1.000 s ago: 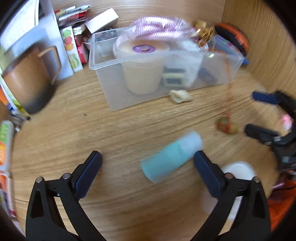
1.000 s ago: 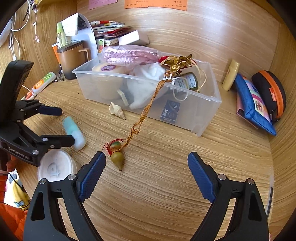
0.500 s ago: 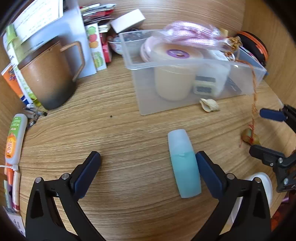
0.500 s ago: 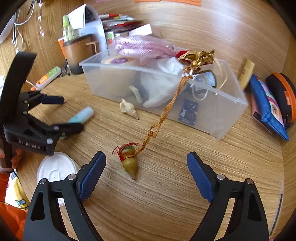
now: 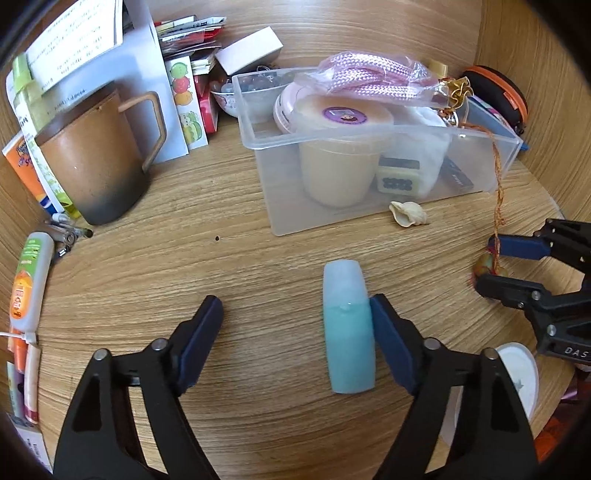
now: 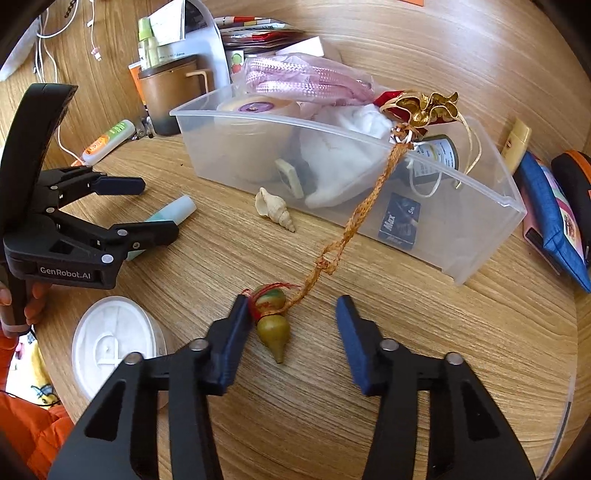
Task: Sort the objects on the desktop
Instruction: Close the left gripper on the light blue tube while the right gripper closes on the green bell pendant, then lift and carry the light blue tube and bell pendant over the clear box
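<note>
Stood on a wood-grain desk walled in by wooden panels. Lay flat on it, a teal tube with a frosted cap, between the jaws of the left gripper: one pad touching its side, the other well clear, jaws just closing but nothing yet clamped. Lay nearby, a small green and red gourd charm on an orange cord, between the jaws of the right gripper, likewise just closing; one pad against the charm's red thread, the other apart, no grip.

Ran up from the charm over the rim into a clear plastic bin. Held in the bin: a cream lidded tub with a purple sticker, a white cloth bundle, a mahjong-style tile, a dark jar, a blue card, a gold and red ornament at the cord's top, and a bagged pink braided rope heaped above. Just outside the bin's front wall, a seashell.

Seen only from the left wrist: a bowl of beads behind the bin and the tile's patterned face. Seen only from the right wrist: a blue pouch, a yellowish tube against the wall, charging cables, and fingers on the left gripper's handle. Shown in both: a brown mug, a white lid, an orange-trimmed case.
</note>
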`<action>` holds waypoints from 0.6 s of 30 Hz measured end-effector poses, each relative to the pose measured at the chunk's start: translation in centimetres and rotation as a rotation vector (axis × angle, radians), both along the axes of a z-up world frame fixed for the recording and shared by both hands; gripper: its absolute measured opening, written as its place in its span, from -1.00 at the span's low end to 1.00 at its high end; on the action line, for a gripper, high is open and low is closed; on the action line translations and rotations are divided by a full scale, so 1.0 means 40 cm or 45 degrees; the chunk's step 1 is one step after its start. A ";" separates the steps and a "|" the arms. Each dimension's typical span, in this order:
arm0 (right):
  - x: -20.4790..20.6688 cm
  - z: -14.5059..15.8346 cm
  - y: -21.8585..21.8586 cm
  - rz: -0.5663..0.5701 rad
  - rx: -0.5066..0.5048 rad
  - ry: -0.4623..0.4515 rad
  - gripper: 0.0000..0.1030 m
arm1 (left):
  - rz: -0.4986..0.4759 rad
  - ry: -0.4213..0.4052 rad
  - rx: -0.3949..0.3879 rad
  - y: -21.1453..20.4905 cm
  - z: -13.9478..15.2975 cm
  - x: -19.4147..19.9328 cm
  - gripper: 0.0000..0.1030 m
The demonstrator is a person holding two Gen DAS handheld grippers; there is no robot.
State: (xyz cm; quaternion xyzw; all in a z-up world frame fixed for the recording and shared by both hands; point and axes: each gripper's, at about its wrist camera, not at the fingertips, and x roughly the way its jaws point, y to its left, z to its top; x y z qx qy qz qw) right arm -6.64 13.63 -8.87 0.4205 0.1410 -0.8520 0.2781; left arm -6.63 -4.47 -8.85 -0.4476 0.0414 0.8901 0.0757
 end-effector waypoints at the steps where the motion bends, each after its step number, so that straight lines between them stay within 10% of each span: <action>1: 0.001 0.000 -0.002 0.003 0.000 0.004 -0.34 | -0.006 0.008 -0.008 0.004 0.004 0.005 0.26; 11: 0.003 0.000 -0.010 0.009 -0.015 0.006 -0.66 | -0.027 0.009 0.004 -0.011 0.014 0.002 -0.19; 13: 0.003 0.003 0.007 0.004 -0.038 -0.009 -0.66 | -0.025 0.026 -0.003 -0.015 0.014 -0.003 -0.53; 18: 0.000 0.012 0.033 -0.015 -0.079 -0.026 -0.66 | -0.036 0.028 -0.006 -0.021 0.014 -0.006 -0.53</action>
